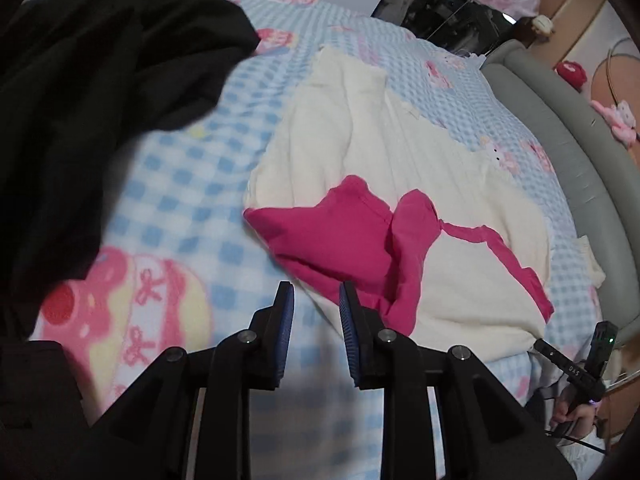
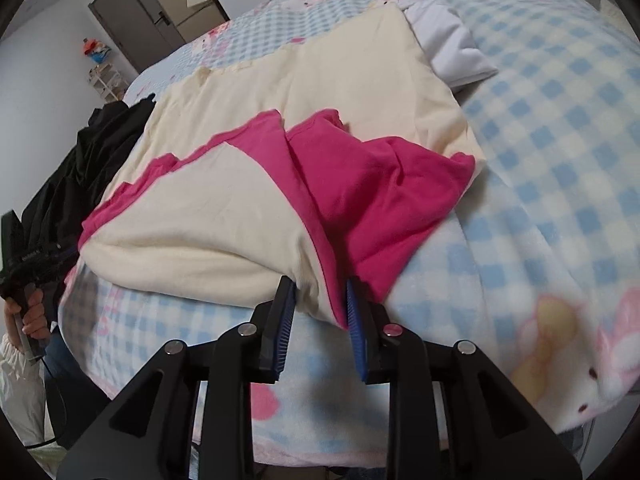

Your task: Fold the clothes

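A: Cream garment [image 1: 420, 160] with its pink part [image 1: 340, 236] lay spread on the checked blanket [image 1: 180, 184] that covered the bed. We noted its long axis running away from both tools, toward the far side of the bed. A black heap of clothing [image 1: 100, 72] sat well apart from it, on the left in the left wrist view.

B: Which hand did we log as nearer?

A: The right one. In the right wrist view the near hem of the cream garment [image 2: 248, 216] and the pink part [image 2: 380, 192] reached down between the fingers of the right gripper [image 2: 320, 312]. The jaws stood part-closed with fabric between them. We could not tell whether the pads actually pressed on the cloth.

B: And the left gripper [image 1: 316, 320]?

A: It hovered just beside the near edge, with the garment ahead and to its right. Its jaws were also part-closed. We saw blanket in the gap, and the pink edge lay against or behind the right-hand pad [image 1: 348, 320]. We judged it held nothing. We judged the coming move to depend on both tools taking the near hem and carrying it along the long axis.

B: What remained unclear?

A: The underside of the fold was hidden. Whether pink and cream were one garment or two we could not settle. A white item [image 2: 452, 48] at the far corner stayed partly covered. The near blanket was blurred.
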